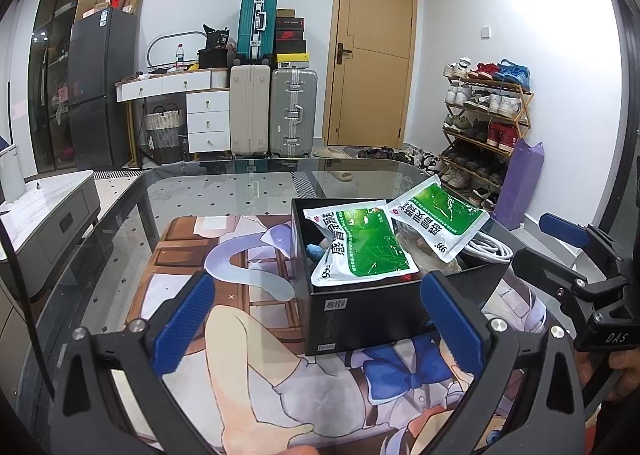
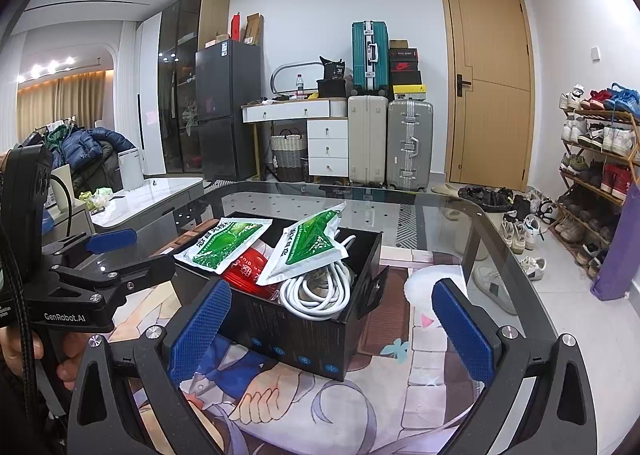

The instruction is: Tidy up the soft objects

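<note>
Both the left gripper (image 1: pixel 320 323) and right gripper (image 2: pixel 332 331) hold their jaws wide apart, empty, near the black box (image 2: pixel 304 331) holding 2 green packets (image 1: pixel 360 245) on the desk (image 1: pixel 224 191).

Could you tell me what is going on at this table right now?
A person holds a two-finger gripper in each hand over a glass table. Both the left gripper and the right gripper are open and hold nothing. In front of them stands an open black box on a printed mat. Two green-and-white sachets lie on top of its contents, beside a coiled white cable and a red item. Nothing is being gripped at this moment.
</note>
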Demonstrator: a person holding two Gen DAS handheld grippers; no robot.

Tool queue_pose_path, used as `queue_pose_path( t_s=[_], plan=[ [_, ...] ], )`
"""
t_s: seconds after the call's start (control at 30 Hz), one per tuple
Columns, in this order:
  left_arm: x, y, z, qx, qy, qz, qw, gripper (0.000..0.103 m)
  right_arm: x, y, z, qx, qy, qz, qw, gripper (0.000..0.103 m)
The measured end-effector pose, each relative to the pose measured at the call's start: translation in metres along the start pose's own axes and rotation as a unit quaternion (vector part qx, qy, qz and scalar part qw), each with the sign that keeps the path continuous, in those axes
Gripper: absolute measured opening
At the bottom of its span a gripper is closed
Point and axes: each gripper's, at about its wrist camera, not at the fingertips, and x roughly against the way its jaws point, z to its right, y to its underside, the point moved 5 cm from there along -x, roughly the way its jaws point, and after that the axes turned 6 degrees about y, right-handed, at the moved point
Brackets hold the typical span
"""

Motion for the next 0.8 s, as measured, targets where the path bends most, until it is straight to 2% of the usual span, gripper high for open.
queue_pose_path(
  t_s=[0.8],
  plan=[
    [0.0001, 0.0006, 0.0003, -0.001, 0.000, 0.000, 1.0000, 0.103, 0.0000, 0.0009, 0.0014, -0.001, 0.000, 0.001, 1.000, 0.102]
  ],
)
